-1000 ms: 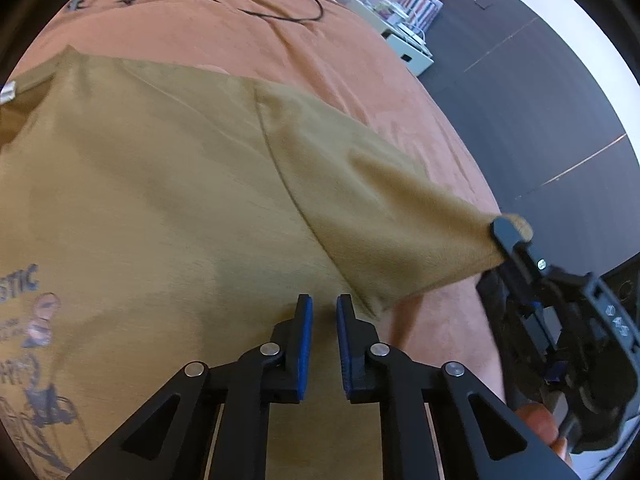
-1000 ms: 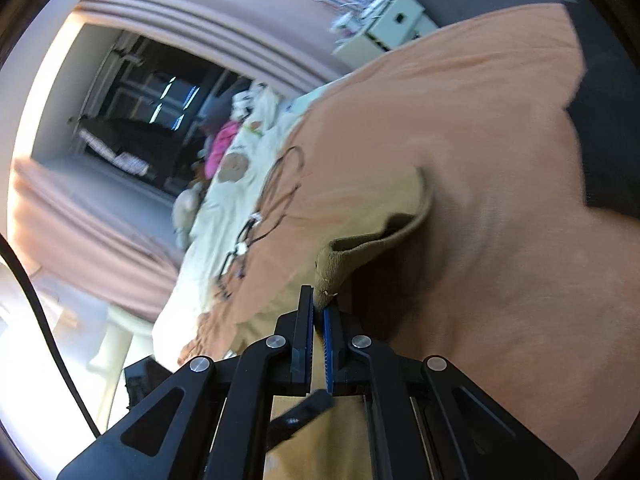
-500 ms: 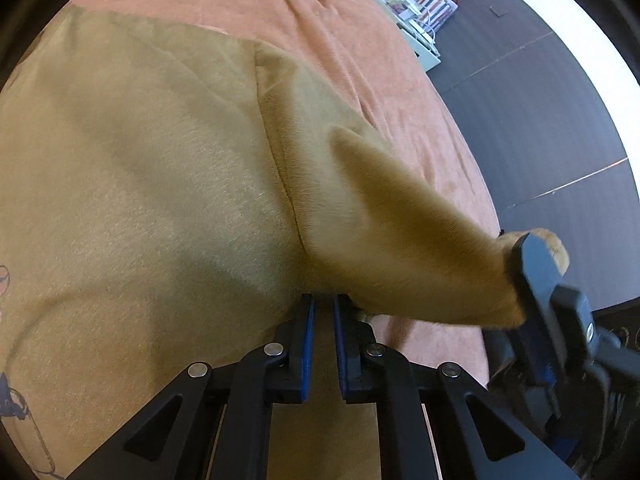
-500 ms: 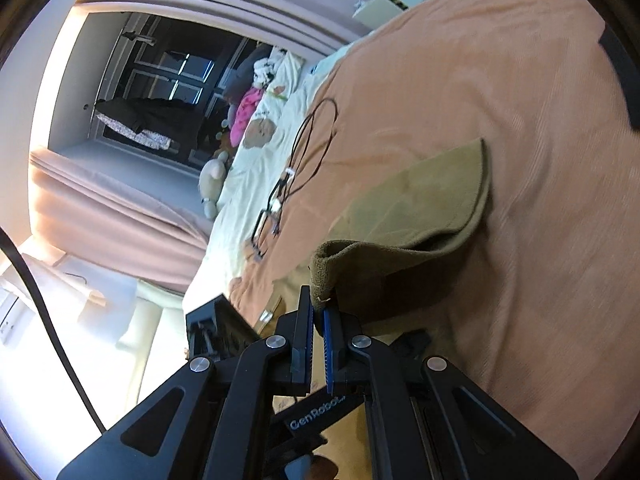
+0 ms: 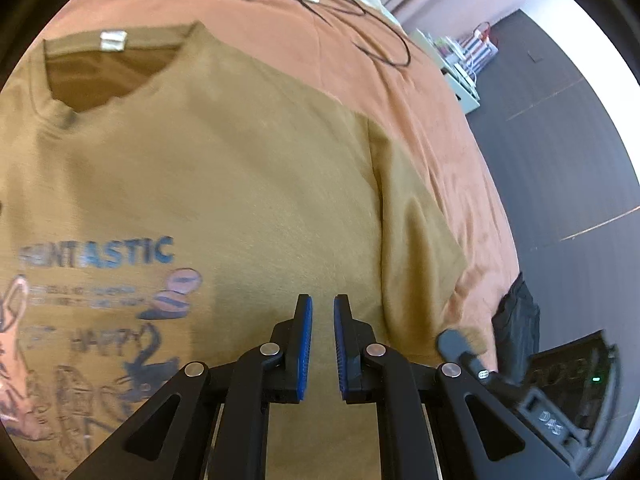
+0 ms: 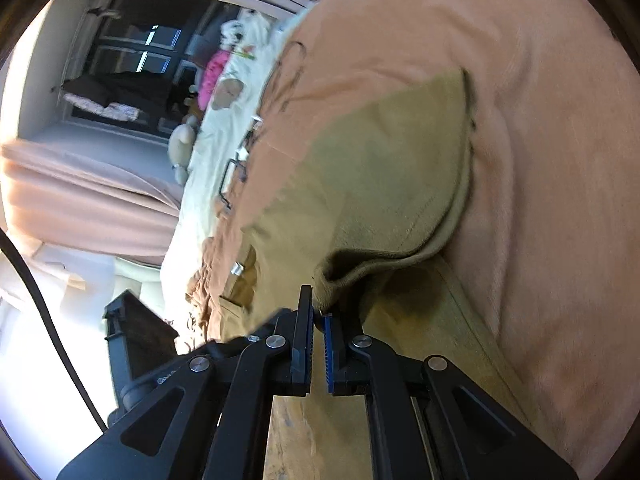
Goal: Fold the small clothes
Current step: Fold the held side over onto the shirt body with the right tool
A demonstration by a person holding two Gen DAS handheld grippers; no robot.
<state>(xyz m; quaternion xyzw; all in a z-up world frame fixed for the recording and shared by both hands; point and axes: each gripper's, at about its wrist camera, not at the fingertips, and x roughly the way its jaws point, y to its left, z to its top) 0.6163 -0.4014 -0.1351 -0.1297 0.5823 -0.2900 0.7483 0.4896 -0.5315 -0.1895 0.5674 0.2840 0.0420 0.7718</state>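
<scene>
A tan T-shirt (image 5: 240,184) with a blue "FANTASTIC" print lies face up on the orange bedspread (image 5: 404,80), collar at the far end. My left gripper (image 5: 320,312) hovers over the shirt's body near the armpit seam, its blue pads a little apart with nothing between them. My right gripper (image 6: 318,314) is shut on the folded hem of the right sleeve (image 6: 392,168). It holds that hem just above the cloth, and the sleeve curls up from the bed. In the left wrist view the sleeve (image 5: 416,248) runs down to a right fingertip (image 5: 450,338).
Black cables (image 5: 340,4) lie across the far end of the bed. The bed's right edge drops to a dark floor (image 5: 560,152) with a white shelf unit (image 5: 464,80). A black object (image 5: 516,320) sits at that edge. Plush toys (image 6: 224,80) and curtains (image 6: 80,208) stand beyond the bed.
My left gripper has drawn back, so the collar and print now show. My right gripper has lowered the raised sleeve hem closer to the shirt, still gripping it.
</scene>
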